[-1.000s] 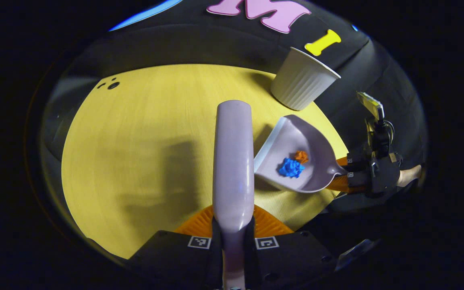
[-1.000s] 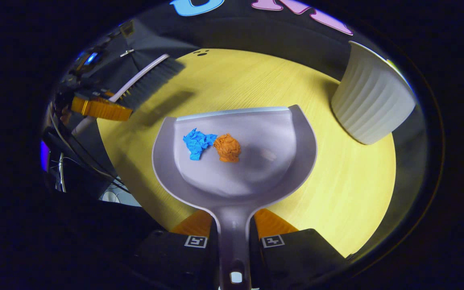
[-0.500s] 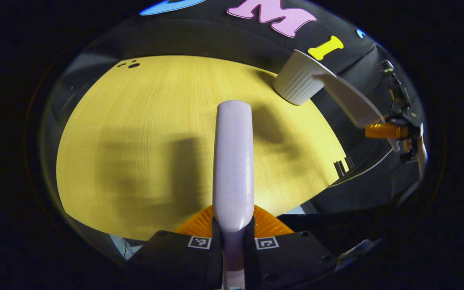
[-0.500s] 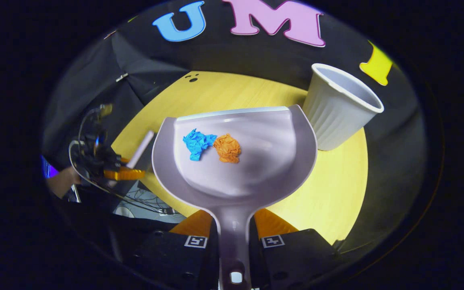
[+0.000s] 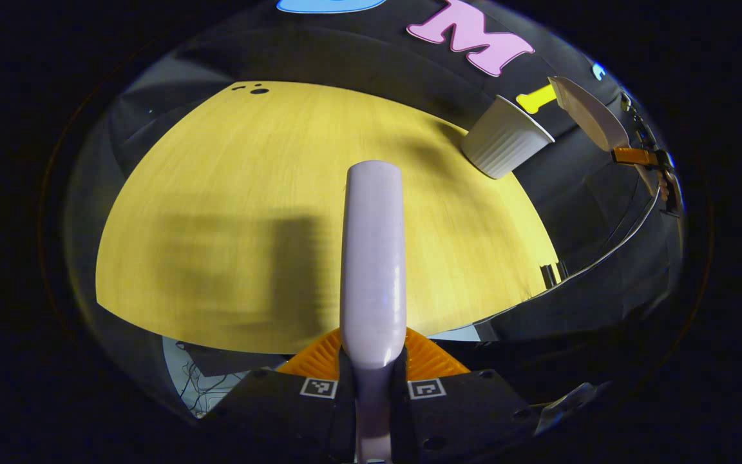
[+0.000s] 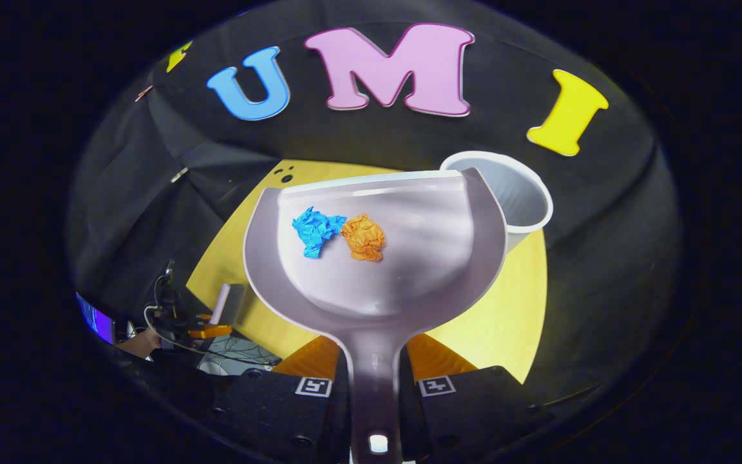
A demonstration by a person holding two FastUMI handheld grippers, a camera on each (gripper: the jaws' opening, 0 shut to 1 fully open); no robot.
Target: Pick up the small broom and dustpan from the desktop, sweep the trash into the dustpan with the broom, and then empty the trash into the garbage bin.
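Clamped on the dustpan point(image 6: 377, 270) handle, my right gripper point(image 6: 374, 386) holds it raised, with the blue scrap point(image 6: 315, 231) and orange scrap point(image 6: 363, 236) inside. Beyond its front edge stands the white bin point(image 6: 522, 196) on the table point(image 6: 500, 316). My left gripper point(image 5: 372, 386) grips the broom point(image 5: 372, 258). If I tilt too early, I think the scraps fall on the table.

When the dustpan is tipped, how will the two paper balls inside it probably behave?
The blue paper ball and orange paper ball look crumpled and light, so they should probably slide off the smooth dustpan easily. Being roundish, they might bounce past the bin.
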